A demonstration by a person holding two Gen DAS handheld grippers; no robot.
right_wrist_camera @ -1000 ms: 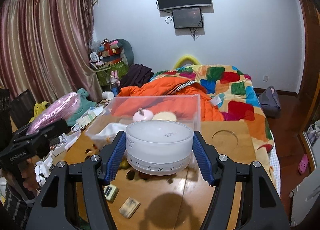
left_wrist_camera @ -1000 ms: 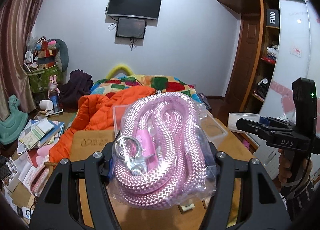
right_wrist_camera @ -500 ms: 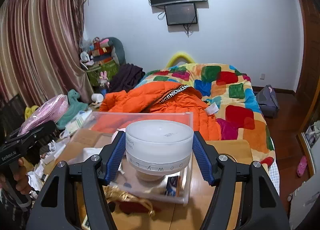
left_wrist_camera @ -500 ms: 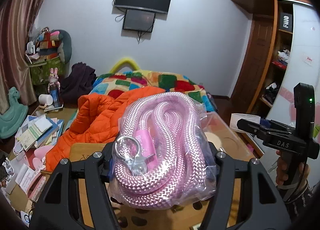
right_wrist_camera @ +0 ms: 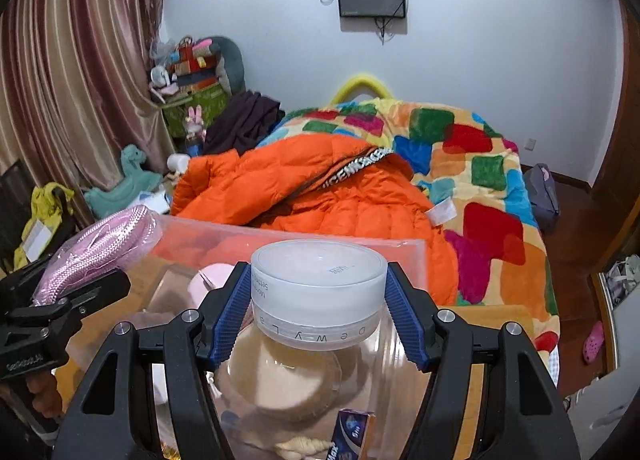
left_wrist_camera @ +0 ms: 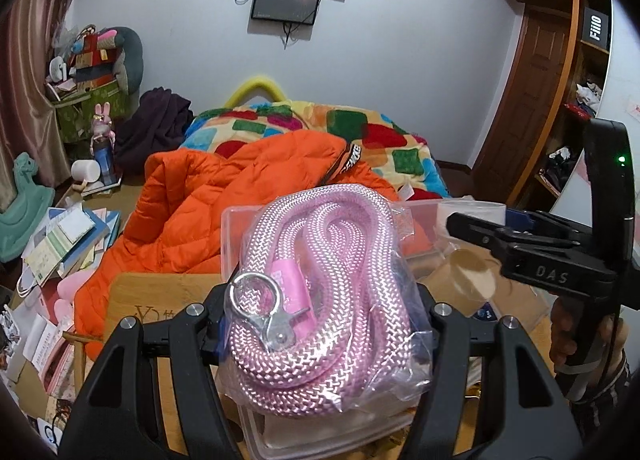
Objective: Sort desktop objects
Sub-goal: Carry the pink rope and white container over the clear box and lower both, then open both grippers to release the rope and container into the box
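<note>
1. Clear plastic bin (right_wrist_camera: 404,260) is seen directly below and ahead of both held items.
2. Frosted jar (right_wrist_camera: 318,292) is clamped in the right gripper (right_wrist_camera: 318,312), over the bin interior.
3. Bagged pink rope (left_wrist_camera: 320,300) is clamped in the left gripper (left_wrist_camera: 320,324), above the bin's left part.
4. Wooden desk (left_wrist_camera: 160,292) is cluttered; bed with orange jacket (right_wrist_camera: 320,188) lies behind.

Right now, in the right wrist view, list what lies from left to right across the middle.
left gripper holding the bagged pink rope → frosted white jar clamped in the right gripper above the clear plastic box → patchwork blanket → pink shoe on the floor.
</note>
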